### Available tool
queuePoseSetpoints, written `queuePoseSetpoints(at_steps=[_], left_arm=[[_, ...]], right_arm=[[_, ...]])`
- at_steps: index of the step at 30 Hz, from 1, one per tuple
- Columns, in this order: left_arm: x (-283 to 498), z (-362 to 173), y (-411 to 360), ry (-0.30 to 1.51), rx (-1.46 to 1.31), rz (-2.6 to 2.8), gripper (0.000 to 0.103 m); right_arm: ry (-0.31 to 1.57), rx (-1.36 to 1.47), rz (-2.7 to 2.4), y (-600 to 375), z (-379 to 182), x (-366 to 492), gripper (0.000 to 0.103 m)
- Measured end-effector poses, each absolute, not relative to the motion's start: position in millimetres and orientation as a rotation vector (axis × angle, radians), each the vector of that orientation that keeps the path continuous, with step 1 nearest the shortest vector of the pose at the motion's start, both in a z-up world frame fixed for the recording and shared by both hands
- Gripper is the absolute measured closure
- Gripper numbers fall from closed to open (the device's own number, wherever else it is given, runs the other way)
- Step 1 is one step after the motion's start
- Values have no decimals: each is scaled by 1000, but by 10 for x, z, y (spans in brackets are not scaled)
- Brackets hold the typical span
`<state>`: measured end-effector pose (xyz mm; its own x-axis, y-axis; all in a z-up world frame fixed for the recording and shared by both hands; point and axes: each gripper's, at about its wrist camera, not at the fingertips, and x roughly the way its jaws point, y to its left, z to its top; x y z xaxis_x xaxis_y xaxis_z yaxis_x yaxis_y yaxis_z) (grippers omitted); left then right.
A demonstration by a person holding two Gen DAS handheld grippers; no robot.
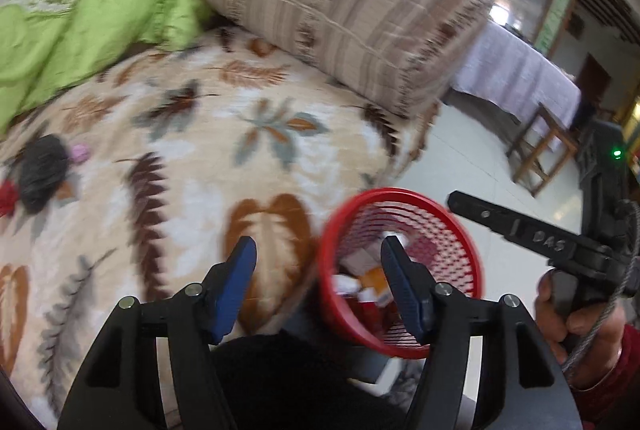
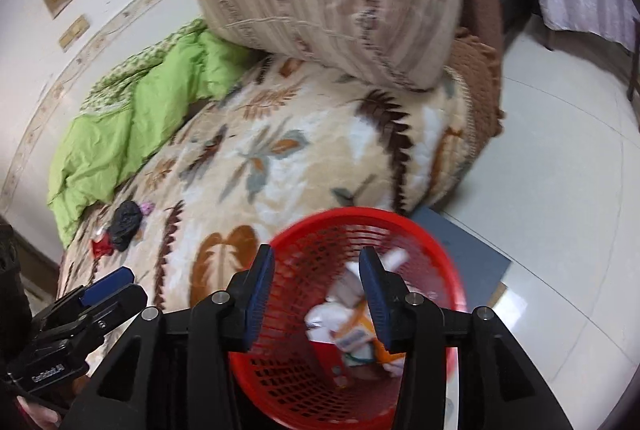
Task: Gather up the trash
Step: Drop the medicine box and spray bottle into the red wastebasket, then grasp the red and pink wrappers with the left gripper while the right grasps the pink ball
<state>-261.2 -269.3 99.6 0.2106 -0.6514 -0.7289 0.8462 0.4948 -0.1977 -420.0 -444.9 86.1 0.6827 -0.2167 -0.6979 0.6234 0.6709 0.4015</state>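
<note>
Left wrist view shows the bed from above. Far on the left of the leaf blanket (image 1: 192, 166) lie a black crumpled bag (image 1: 42, 168), a small pink bit (image 1: 79, 152) just beside it, and a red scrap (image 1: 8, 197) at the edge of the picture. These look like the trash not yet picked up.

In the middle, the left gripper (image 1: 318, 250) has its blue fingers apart and nothing between them. It hangs over the near edge of the bed.

To the right stands the red basket (image 1: 452, 214), on the floor close beside the bed. It already has papers and wrappers inside.

In the right wrist view, the right gripper (image 2: 317, 260) hangs over the basket. Its fingers are apart too, and empty. The white trash (image 2: 352, 314) lies down inside the basket.

So I think one drop into the basket is just done. Both pictures are blurry, so the hands seem to be moving.

Next, a gripper should go far left across the blanket to the black bag, come down over it, and squeeze shut. The bag looks soft, so it should pinch easily. The left gripper is on that side.
</note>
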Motion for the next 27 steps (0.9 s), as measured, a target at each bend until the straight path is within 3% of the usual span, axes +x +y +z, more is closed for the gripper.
queuePoseSetpoints(at_steps=[18,27], left_arm=[[-1173,1072,-852,821,22,-538,39],[-169,863,-365,870,-45,-365,39]], right_arm=[[709,428,-69,-3091,1139,-2282,57],[734,413,0,-2840,1090,-1763,57]])
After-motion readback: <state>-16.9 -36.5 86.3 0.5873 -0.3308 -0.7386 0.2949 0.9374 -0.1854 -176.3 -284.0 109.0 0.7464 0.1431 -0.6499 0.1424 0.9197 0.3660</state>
